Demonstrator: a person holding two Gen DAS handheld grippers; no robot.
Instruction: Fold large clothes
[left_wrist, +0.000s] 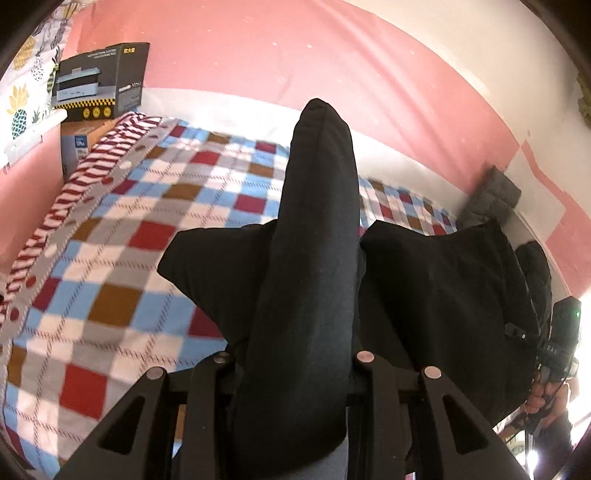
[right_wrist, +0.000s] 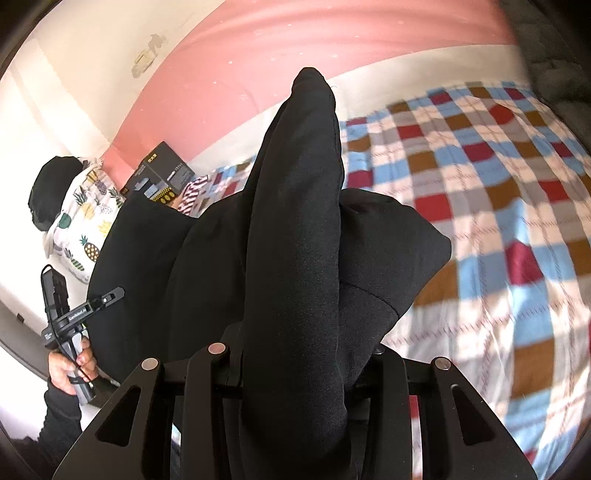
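Note:
A large black garment (left_wrist: 436, 280) hangs lifted above the checkered blanket (left_wrist: 122, 236) on the bed. My left gripper (left_wrist: 299, 369) is shut on a bunched fold of it, and the cloth hides the fingertips. My right gripper (right_wrist: 291, 362) is shut on another fold of the same black garment (right_wrist: 207, 258), fingertips also hidden. The garment spans between both grippers. The right gripper's body shows at the right edge of the left wrist view (left_wrist: 561, 332), and the left gripper's body at the left of the right wrist view (right_wrist: 62, 314).
A dark cardboard box (left_wrist: 99, 81) stands at the bed's far corner beside a red-and-white striped cloth (left_wrist: 92, 162). A pineapple-print cloth (right_wrist: 81, 221) lies near it. Pink wall (left_wrist: 258, 55) runs behind the bed. A grey quilted item (left_wrist: 491, 199) sits by the wall.

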